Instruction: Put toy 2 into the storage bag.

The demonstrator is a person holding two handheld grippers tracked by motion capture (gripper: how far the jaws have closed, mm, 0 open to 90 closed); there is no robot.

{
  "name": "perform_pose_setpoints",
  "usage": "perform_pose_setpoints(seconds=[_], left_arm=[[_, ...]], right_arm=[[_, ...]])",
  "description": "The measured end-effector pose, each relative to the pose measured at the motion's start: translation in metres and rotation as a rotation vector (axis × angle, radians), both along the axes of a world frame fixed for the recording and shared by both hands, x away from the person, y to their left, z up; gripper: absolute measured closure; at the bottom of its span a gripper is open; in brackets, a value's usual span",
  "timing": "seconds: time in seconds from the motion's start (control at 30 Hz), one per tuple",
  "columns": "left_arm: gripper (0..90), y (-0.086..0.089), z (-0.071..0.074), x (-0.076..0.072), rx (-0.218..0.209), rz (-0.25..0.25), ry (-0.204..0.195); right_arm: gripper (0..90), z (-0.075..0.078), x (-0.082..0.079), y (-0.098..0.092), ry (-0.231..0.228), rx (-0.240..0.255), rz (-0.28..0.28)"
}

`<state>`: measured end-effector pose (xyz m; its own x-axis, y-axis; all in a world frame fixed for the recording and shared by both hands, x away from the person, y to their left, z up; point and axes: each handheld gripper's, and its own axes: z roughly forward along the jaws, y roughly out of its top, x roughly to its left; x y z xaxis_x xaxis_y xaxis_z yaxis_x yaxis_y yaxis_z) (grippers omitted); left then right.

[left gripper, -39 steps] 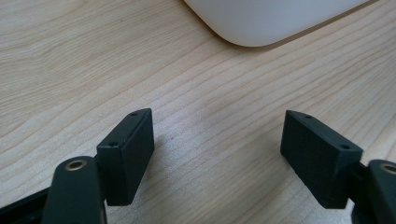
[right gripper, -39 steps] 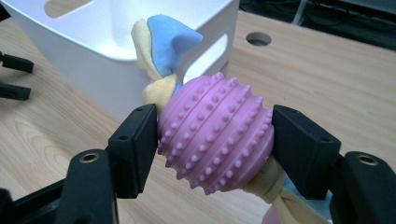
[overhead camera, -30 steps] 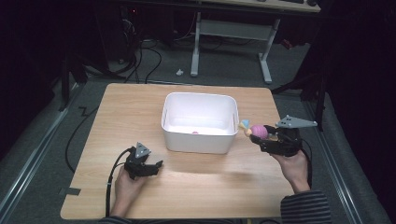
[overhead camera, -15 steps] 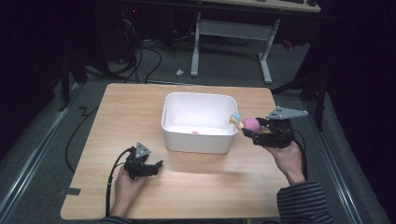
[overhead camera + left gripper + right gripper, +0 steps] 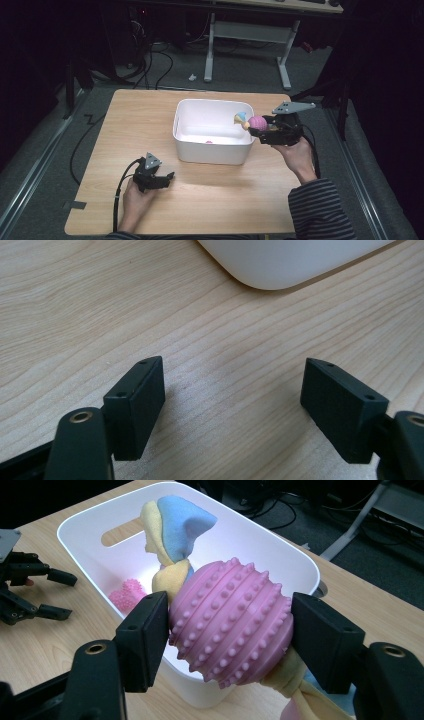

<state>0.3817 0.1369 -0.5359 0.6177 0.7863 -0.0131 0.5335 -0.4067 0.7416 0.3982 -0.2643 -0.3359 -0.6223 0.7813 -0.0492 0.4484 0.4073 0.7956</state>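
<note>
The right gripper (image 5: pixel 256 129) squeezes its jaws on the pink bumpy ball (image 5: pixel 231 621) of a toy, right over the near rim of the white tub (image 5: pixel 182 120). The toy's cloth tail points into the tub. The left gripper (image 5: pixel 167 178) rests open on the surface (image 5: pixel 125 115), well apart.

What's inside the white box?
A small pink spiky toy lies on the white box floor. The held pink ball toy covers part of the floor, so more could hide there.
</note>
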Motion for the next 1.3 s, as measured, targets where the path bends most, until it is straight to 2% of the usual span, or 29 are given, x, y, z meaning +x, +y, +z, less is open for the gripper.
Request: perform_pose_setpoints(seconds=[0.4,0.77,1.03,1.2,1.3], left_arm=[[25.1,-0.001,0.000,0.000,0.001,-0.003,0.000],[24.2,-0.001,0.000,0.000,0.001,-0.006,0.001],[24.2,-0.001,0.000,0.000,0.002,-0.005,0.001],[23.1,-0.001,0.000,0.000,0.004,-0.015,0.001],[23.0,-0.001,0.000,0.000,0.004,-0.016,0.001]], right_arm=[[34.1,0.005,0.017,0.027,0.018,-0.027,0.061],[34.0,-0.002,0.033,0.049,0.060,-0.049,0.100],[34.0,-0.003,0.044,0.066,0.074,-0.030,0.122],[33.9,-0.007,0.050,0.074,0.088,-0.050,0.130],[34.0,-0.011,0.052,0.078,0.126,-0.054,0.139]])
